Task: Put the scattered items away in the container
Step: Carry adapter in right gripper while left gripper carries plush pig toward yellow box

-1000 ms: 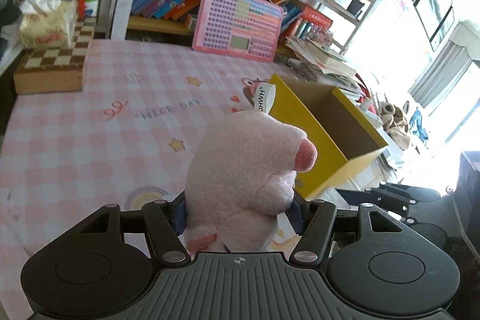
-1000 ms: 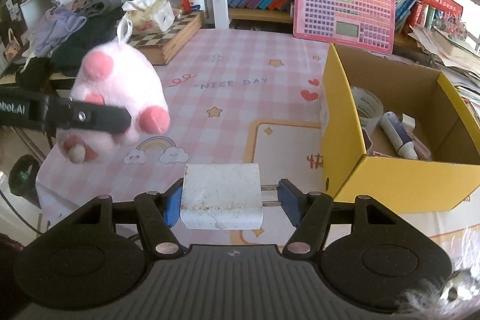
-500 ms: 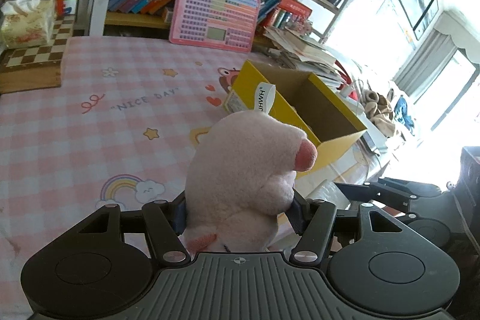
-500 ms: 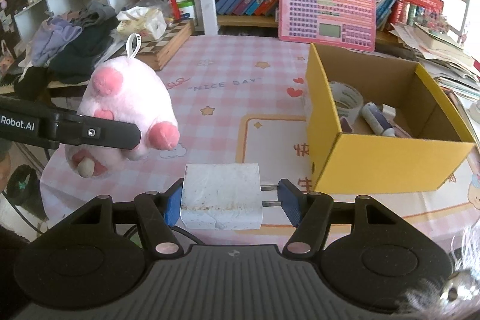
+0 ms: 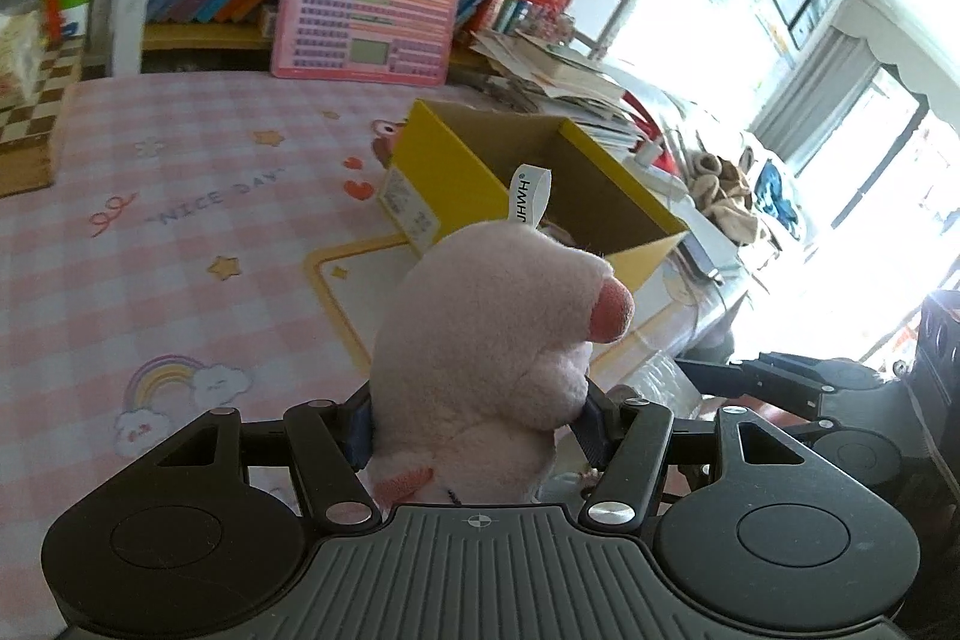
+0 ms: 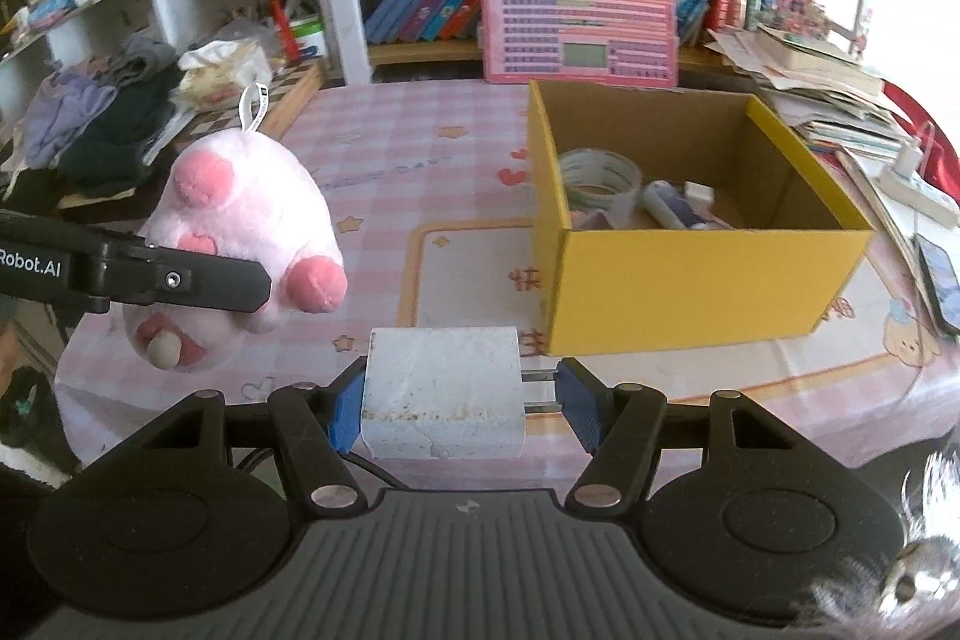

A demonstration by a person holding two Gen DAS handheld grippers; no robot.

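Observation:
My left gripper (image 5: 480, 424) is shut on a pink plush toy (image 5: 492, 340) and holds it in the air near the table's front edge; the toy also shows in the right wrist view (image 6: 240, 232), left of the box. My right gripper (image 6: 462, 400) is shut on a white plug adapter (image 6: 441, 391), held above the table's front edge. The open yellow cardboard box (image 6: 702, 274) stands on the pink checked tablecloth (image 6: 420, 148), ahead and right of the adapter. It holds a tape roll (image 6: 600, 175), a small tube (image 6: 672, 208) and other small items. The box also shows in the left wrist view (image 5: 444, 172).
A pink toy keyboard (image 6: 579, 22) leans on the bookshelf behind the table. A chessboard box (image 6: 282, 94) with a tissue pack, and a pile of clothes (image 6: 108, 118), lie at the back left. Stacked papers (image 6: 822, 88) and a phone (image 6: 939, 280) lie right of the box.
Both grippers have pulled back and risen from the table with their loads; the box now looks farther off. The left view has swung toward the box. Both grips are unchanged.

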